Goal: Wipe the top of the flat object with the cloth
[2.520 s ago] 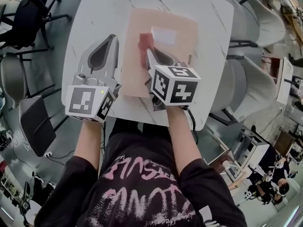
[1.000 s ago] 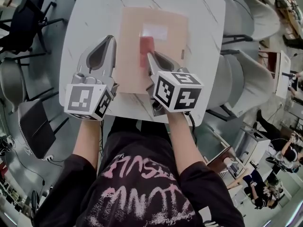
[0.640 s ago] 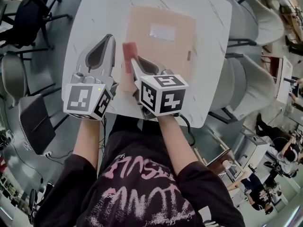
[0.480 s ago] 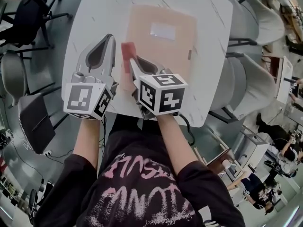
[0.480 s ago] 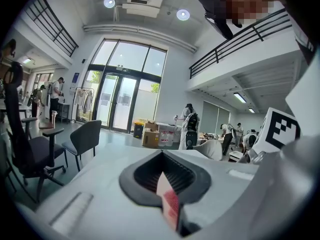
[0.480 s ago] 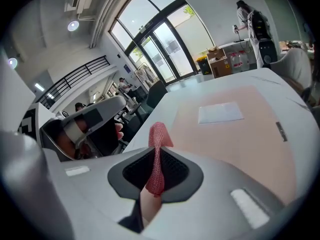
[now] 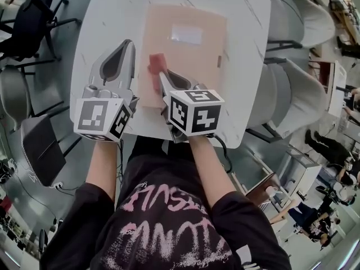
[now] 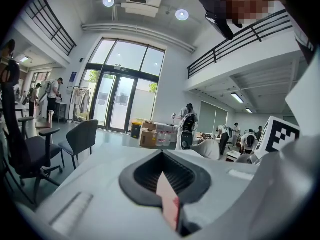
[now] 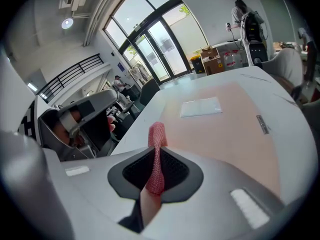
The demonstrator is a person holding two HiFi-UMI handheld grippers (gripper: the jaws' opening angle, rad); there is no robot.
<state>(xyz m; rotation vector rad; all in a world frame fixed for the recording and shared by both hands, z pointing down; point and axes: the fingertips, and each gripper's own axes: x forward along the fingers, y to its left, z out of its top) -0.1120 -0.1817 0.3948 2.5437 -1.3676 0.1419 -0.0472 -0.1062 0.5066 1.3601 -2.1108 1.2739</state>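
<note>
Both grippers have their jaws closed. The right gripper (image 7: 162, 75) clamps the red mesh cloth (image 7: 155, 62). The left gripper (image 7: 127, 45) has its jaws together with a thin pinkish sliver in the seam, and I can't tell what that is.

The cloth is over the near-left part of the flat object (image 7: 194, 66), close to its left edge. The flat object is a pale pink folder lying flat on a white marbled table (image 7: 98, 32). It has a white label (image 7: 187, 34) toward the far end and a small dark tab (image 7: 219, 61) by the right edge. The left gripper is over bare table just beside the folder's left edge.

The room has a black office chair (image 7: 28, 21) far left and grey chairs (image 7: 301, 21) right of the table.

Only the left gripper view shows the tall glass doors (image 8: 120, 101), cardboard boxes (image 8: 148, 135), a balcony railing (image 8: 240, 41) and people standing at the back. Only the head view shows the person's dark shirt (image 7: 169, 218) with pink print. The right gripper view shows the cloth's knit.

The folder's near edge lies close to the table's near edge. Bare strips of table run along the left, far and right sides.
</note>
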